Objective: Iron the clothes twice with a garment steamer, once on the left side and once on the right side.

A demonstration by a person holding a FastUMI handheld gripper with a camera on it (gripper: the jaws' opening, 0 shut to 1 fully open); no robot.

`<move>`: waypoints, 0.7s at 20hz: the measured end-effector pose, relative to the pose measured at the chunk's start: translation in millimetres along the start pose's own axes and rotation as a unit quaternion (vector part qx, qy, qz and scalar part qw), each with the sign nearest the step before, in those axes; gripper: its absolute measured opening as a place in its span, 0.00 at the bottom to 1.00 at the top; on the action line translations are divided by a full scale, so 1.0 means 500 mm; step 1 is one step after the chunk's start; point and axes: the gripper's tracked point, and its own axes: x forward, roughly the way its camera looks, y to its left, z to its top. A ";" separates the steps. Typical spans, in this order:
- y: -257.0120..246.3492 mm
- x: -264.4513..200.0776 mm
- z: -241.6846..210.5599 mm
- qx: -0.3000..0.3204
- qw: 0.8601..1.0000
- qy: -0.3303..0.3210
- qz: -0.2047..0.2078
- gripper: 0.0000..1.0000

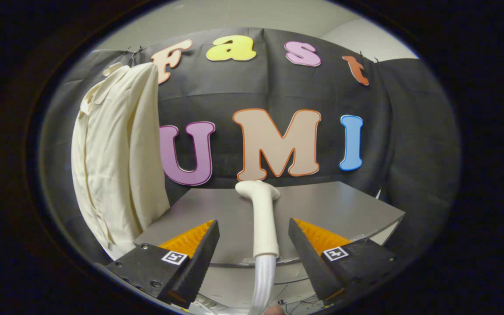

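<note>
Gripper (254,225) spread wide, fingers touching nothing, cream garment steamer (262,216) lying on the grey table (348,205) between them, its ribbed hose (263,280) trailing off the near edge, cream shirt (114,157) hanging at the table's left against the black wall

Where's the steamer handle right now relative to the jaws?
In the gripper view, the cream plastic steamer handle lies on the grey table, in the gap between the open gripper jaws, untouched; the cream shirt hangs to its left.
</note>
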 end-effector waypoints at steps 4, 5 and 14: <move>-0.022 0.080 -0.025 -0.007 0.999 0.033 -0.015 0.87; -0.025 0.101 -0.033 -0.010 0.999 0.045 -0.021 0.86; -0.039 0.154 -0.066 -0.007 0.996 0.073 -0.049 0.45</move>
